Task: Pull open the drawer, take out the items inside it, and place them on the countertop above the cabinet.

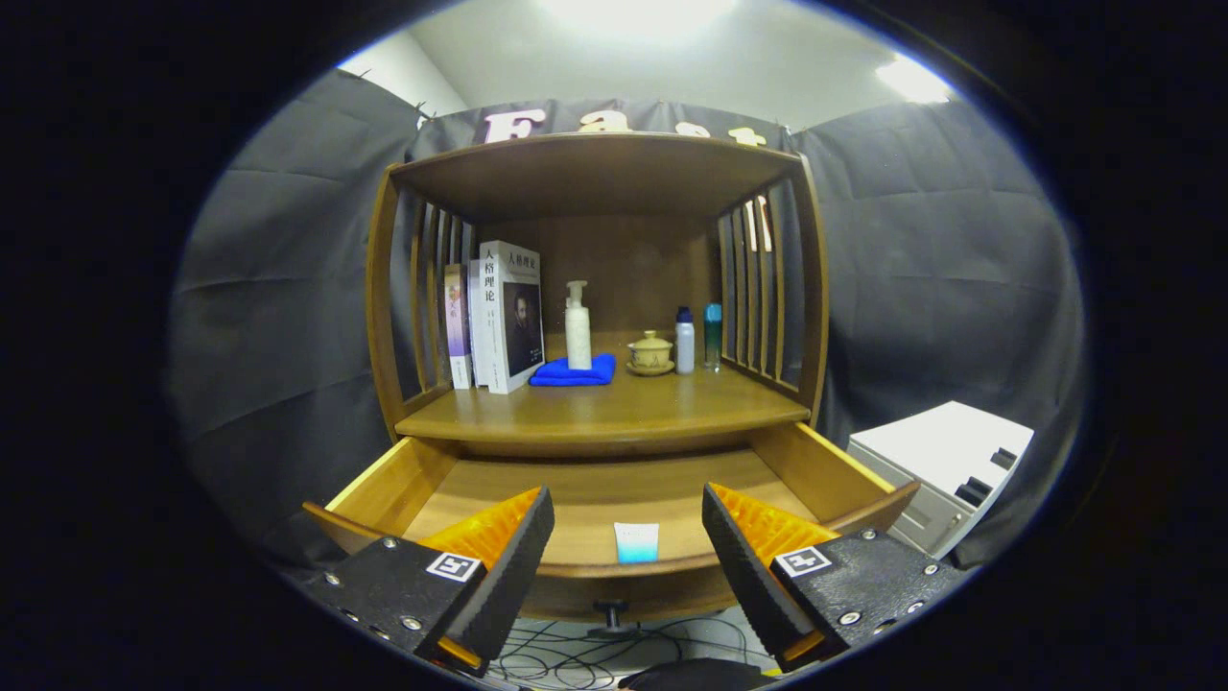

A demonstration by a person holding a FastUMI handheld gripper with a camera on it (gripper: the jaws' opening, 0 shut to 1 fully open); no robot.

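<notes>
The drawer (614, 499) stands pulled out below the countertop (604, 413) of the wooden cabinet (595, 182), its round knob (610, 607) showing under the curved front. We see the gripper (628, 542) with its fingers spread wide and holding nothing, poised above the drawer front; between them, at about twelve o'clock from their midpoint and just inside the front wall, lies the one item we can make out, a small tube (636, 542), pale at the top and shading to blue below. We judge it light, with soft squeezable walls and a smooth, possibly slippery skin, so a grip across its flat body near the middle, pressed gently, should serve better than one at its thin edge. The drawer floor is smooth varnished wood, on which the tube may slide when touched. On the countertop, from ten o'clock to two o'clock beyond the fingers, stand upright books (499, 317), a white pump bottle (578, 326) on a folded blue cloth (574, 371), a lidded ceramic cup (651, 352) on a saucer, and two small bottles (697, 339); bare wood lies in front of them.
</notes>
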